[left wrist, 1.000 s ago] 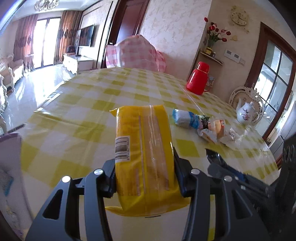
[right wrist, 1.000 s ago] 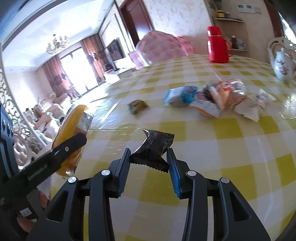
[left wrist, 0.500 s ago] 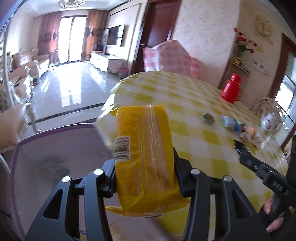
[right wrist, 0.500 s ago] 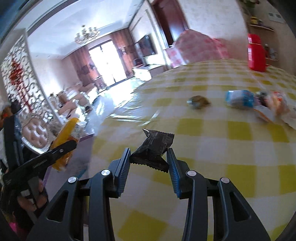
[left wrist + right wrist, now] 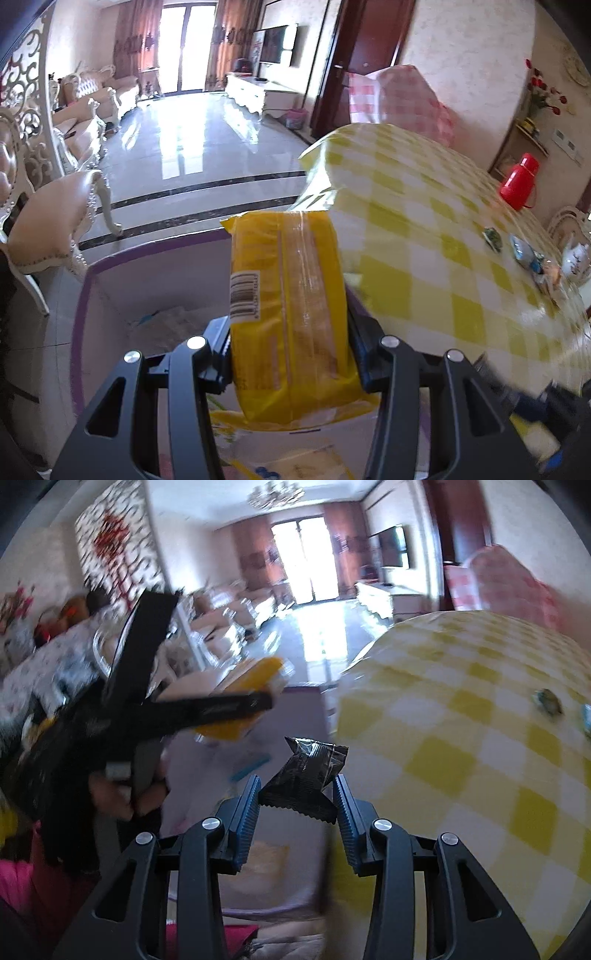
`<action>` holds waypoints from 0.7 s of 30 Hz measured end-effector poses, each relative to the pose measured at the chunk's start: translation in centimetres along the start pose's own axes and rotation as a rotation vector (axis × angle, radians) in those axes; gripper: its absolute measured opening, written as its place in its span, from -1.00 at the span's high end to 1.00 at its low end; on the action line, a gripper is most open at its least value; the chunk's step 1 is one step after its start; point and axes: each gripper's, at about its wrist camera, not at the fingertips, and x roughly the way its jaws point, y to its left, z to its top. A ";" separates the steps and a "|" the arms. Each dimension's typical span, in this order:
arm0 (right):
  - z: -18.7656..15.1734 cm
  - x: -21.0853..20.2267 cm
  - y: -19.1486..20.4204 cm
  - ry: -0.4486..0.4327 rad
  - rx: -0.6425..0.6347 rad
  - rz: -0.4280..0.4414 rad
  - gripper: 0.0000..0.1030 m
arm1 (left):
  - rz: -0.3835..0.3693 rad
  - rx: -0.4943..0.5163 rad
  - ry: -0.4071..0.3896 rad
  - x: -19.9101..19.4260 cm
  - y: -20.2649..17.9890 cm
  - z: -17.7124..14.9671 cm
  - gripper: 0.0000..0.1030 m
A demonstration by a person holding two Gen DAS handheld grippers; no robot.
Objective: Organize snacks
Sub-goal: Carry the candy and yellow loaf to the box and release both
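Observation:
My left gripper (image 5: 290,345) is shut on a yellow snack packet (image 5: 288,306) and holds it over a purple-rimmed open box (image 5: 86,280) beside the table. My right gripper (image 5: 297,797) is shut on a small black snack wrapper (image 5: 304,775), at the table's edge above the same box (image 5: 303,709). The left gripper with the yellow packet (image 5: 240,698) shows blurred to the left in the right wrist view. Several small snacks (image 5: 524,254) lie far off on the yellow checked table (image 5: 424,229).
A red thermos (image 5: 517,182) and a white teapot (image 5: 574,258) stand at the table's far side. A dark green snack (image 5: 548,699) lies on the cloth. A cream chair (image 5: 55,236) stands left of the box. Packets (image 5: 295,461) lie inside the box.
Both grippers have swung left, off the table top to over the purple box, each still holding its snack. The table snacks are now far to the right.

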 end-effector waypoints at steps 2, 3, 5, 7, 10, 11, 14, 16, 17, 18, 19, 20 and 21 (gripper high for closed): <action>-0.3 0.9 1.3 0.026 -0.027 0.016 0.22 | 0.021 -0.008 0.005 0.2 0.7 0.0 0.05; -0.5 1.2 1.7 0.035 -0.037 0.019 0.22 | 0.035 -0.013 0.005 0.2 0.8 0.1 0.05; -1.2 1.7 2.2 0.059 -0.062 0.033 0.22 | 0.069 -0.013 -0.004 0.2 1.0 0.2 0.05; -1.7 2.3 3.1 0.076 -0.085 0.040 0.21 | 0.094 -0.015 -0.012 0.2 1.1 0.2 0.05; -2.3 2.6 3.8 0.092 -0.105 0.071 0.17 | 0.114 -0.023 -0.025 -0.1 1.2 0.4 0.00; -2.4 2.6 3.8 0.093 -0.109 0.068 -0.07 | 0.128 -0.031 -0.035 -0.3 1.3 0.5 -0.14; -2.0 0.9 3.0 0.004 -0.104 0.015 -0.66 | 0.150 -0.084 -0.106 -1.8 1.5 0.8 -0.70; -1.7 -1.8 1.7 -0.105 -0.087 -0.053 -0.68 | 0.145 -0.102 -0.154 -3.2 0.9 0.8 -0.84; -1.5 -3.1 0.7 -0.141 -0.065 -0.105 -0.68 | 0.134 -0.106 -0.176 -3.8 0.7 0.8 -0.89; -1.3 -4.3 -0.3 -0.163 -0.035 -0.162 -0.68 | 0.115 -0.109 -0.214 -4.7 0.0 0.6 -0.93; -1.2 -5.8 -2.0 -0.173 0.014 -0.246 -0.68 | 0.097 -0.105 -0.242 -5.3 -0.6 0.5 -0.94; -1.1 -6.8 -3.6 -0.174 0.057 -0.309 -0.68 | 0.077 -0.094 -0.266 -5.9 -1.4 0.3 -0.96; -1.2 -8.2 -5.9 -0.176 0.120 -0.377 -0.68 | 0.060 -0.082 -0.283 -6.2 -2.1 0.2 -0.96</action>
